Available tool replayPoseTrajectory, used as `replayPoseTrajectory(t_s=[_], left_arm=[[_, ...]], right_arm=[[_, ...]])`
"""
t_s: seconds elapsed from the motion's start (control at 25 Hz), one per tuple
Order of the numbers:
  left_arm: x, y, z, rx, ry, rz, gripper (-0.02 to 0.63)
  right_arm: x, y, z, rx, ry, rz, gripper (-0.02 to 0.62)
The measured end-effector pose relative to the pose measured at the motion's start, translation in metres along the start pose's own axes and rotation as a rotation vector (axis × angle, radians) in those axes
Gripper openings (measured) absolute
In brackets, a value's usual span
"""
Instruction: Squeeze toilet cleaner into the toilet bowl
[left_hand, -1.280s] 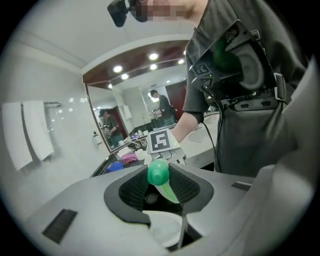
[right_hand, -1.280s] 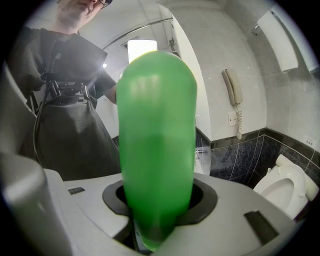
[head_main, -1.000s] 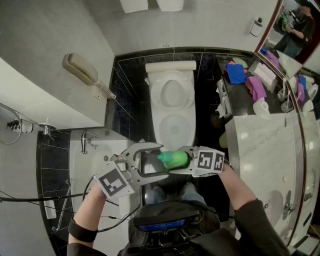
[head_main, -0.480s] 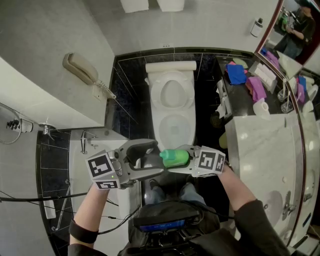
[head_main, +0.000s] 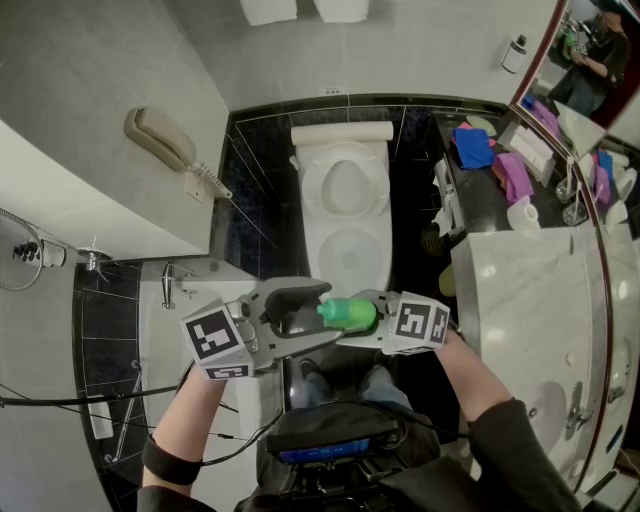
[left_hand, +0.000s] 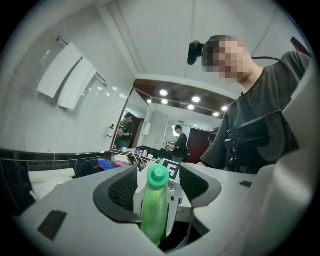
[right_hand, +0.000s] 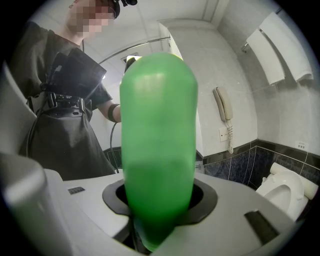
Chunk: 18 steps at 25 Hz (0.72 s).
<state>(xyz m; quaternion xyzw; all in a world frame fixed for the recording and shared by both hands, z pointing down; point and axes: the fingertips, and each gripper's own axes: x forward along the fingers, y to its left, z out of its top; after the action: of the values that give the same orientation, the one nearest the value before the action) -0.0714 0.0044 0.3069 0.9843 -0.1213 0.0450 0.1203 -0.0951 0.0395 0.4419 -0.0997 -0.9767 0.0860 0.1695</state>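
A green toilet cleaner bottle (head_main: 350, 316) lies sideways at chest height, in front of the white toilet (head_main: 372, 262). My right gripper (head_main: 364, 320) is shut on its body, which fills the right gripper view as a green bottle (right_hand: 159, 140) between the dark pads (right_hand: 202, 202). My left gripper (head_main: 322, 315) reaches in from the left with its jaws closing round the cap end. In the left gripper view the bottle (left_hand: 154, 210) points up between the black pads (left_hand: 120, 192), with a gap showing on each side of the cap (left_hand: 158, 176).
A wall phone (head_main: 165, 140) hangs on the left wall above a tub edge with a tap (head_main: 168, 285). At the right stands a marble counter (head_main: 530, 300) with a blue cloth (head_main: 470, 145) and a purple cloth (head_main: 513, 176) behind it. Towels (left_hand: 65, 75) hang high on the wall.
The left gripper has rolled upright and moved right, bringing its jaws round the bottle's cap end, and the jaws have narrowed. The right gripper and bottle have stayed put.
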Motion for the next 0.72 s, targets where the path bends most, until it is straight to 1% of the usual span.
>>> replayPoseTrajectory(t_s=[0.08, 0.16, 0.2, 0.28, 0.32, 0.44, 0.52, 0.6, 0.64, 0.72], left_arm=[[0.002, -0.001, 0.001, 0.031, 0.009, 0.014, 0.144], [0.008, -0.009, 0.008, 0.038, 0.026, 0.004, 0.123], [0.01, -0.014, 0.011, 0.048, 0.038, -0.006, 0.123], [0.011, -0.019, 0.01, 0.106, 0.073, -0.029, 0.12], [0.011, -0.022, 0.008, 0.153, 0.099, -0.043, 0.12], [0.007, -0.032, 0.002, 0.335, 0.181, -0.096, 0.12], [0.005, -0.041, 0.003, 0.446, 0.196, -0.136, 0.12], [0.004, -0.047, 0.004, 0.528, 0.206, -0.164, 0.12], [0.004, -0.048, 0.004, 0.551, 0.214, -0.172, 0.12], [0.005, -0.048, 0.003, 0.549, 0.227, -0.168, 0.121]], right_arm=[[0.0, 0.0, 0.0, 0.001, 0.005, 0.005, 0.181], [0.0, 0.001, -0.001, -0.002, 0.012, 0.01, 0.181], [-0.001, 0.001, -0.002, -0.005, 0.018, 0.015, 0.181], [-0.001, 0.004, -0.003, -0.012, 0.03, 0.03, 0.181], [0.0, 0.005, -0.003, -0.014, 0.034, 0.04, 0.181], [0.002, 0.013, -0.001, -0.027, 0.035, 0.077, 0.181], [0.004, 0.02, 0.001, -0.038, 0.035, 0.108, 0.181], [0.005, 0.025, 0.003, -0.047, 0.032, 0.127, 0.181], [0.005, 0.026, 0.004, -0.051, 0.029, 0.13, 0.181], [0.005, 0.025, 0.004, -0.053, 0.028, 0.128, 0.181]])
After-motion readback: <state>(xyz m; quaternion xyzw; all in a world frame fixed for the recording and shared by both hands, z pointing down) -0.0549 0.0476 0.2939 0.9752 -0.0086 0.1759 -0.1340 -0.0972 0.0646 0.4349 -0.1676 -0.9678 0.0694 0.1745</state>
